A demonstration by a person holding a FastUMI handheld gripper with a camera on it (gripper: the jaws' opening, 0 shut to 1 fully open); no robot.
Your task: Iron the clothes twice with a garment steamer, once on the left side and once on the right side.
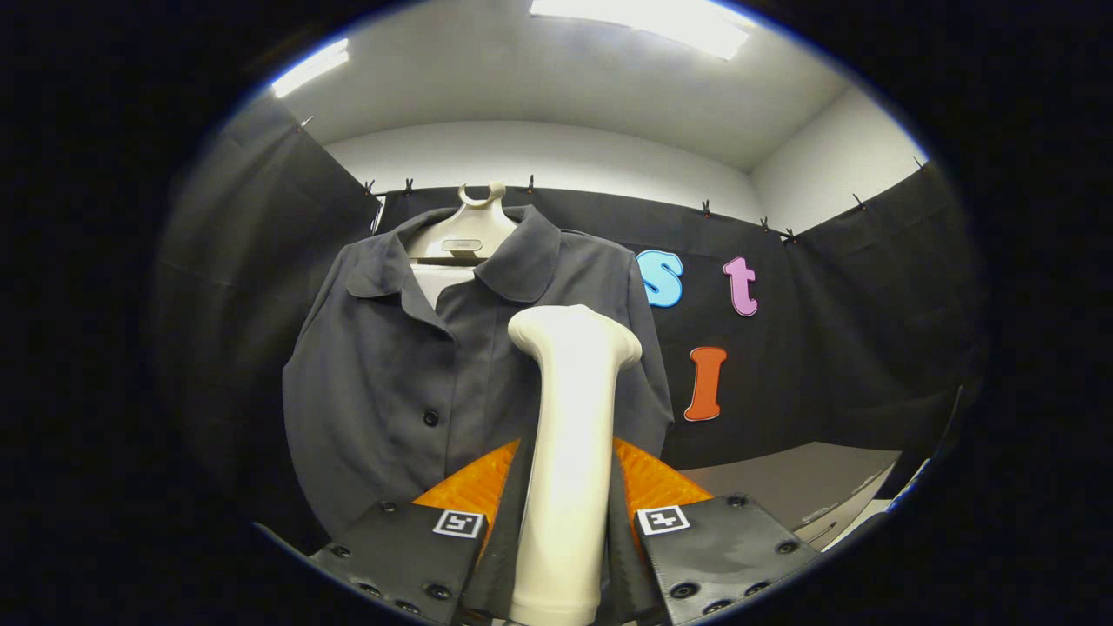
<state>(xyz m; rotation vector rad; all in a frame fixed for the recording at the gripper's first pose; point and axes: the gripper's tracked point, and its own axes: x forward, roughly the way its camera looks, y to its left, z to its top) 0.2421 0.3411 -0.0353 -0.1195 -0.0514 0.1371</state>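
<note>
In the gripper view we see the hand-held gripper (pixel 569 513) clenched around the cream-white plastic garment steamer (pixel 569 417), with both fingers pressing on its handle from either side. The steamer stands upright between the fingers, and its wide head (pixel 574 335) is in front of the dark grey short-sleeved shirt with round collar and dark buttons (pixel 409 374), on the side right of the button line. We cannot tell if the head touches the cloth or is just near it.

The shirt hangs on a pale plastic hanger (pixel 465 230) beyond the fingers.

We think some things could go wrong from here. The handle is smooth and round, so it could turn or slip in the grasp when the head drags on the cloth. A strong push could make the shirt swing on the hanger, and the stroke would then miss a part. The head could also catch on a button (pixel 430 418) or the collar.

We find no readable brand or label on the steamer or shirt; the hanger's small plate (pixel 461 245) is too blurred.
</note>
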